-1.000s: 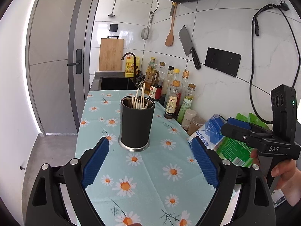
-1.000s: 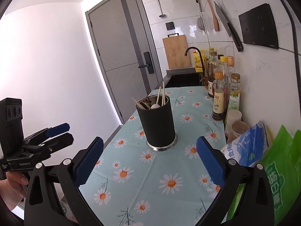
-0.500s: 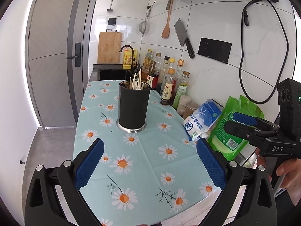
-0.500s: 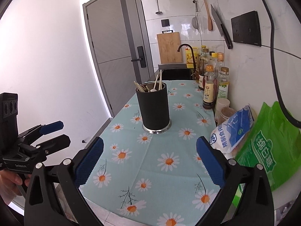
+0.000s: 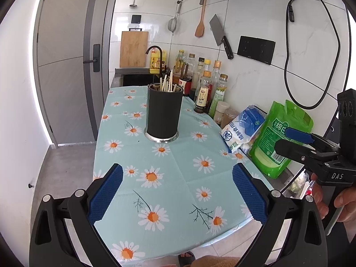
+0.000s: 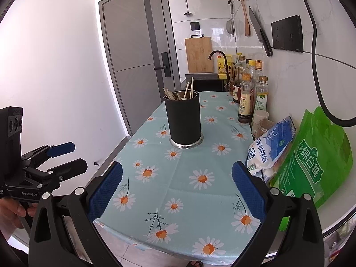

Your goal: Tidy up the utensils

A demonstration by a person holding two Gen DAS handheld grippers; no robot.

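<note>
Both the left gripper (image 5: 177,191) and the right gripper (image 6: 177,190) have wide open, empty jaws, and the black cup (image 5: 164,115) of utensils (image 5: 167,84) stands far ahead of them on the tabletop (image 5: 178,175), so the sorting looks done.

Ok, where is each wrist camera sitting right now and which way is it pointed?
Left wrist view: behind the open left gripper, off the near edge of the daisy tablecloth, facing the black utensil holder; the right gripper and its hand show at right.
Right wrist view: behind the open right gripper, same near edge, facing the holder; the left gripper shows at left.
Shared: holder, tablecloth, sauce bottles, green bag.
</note>
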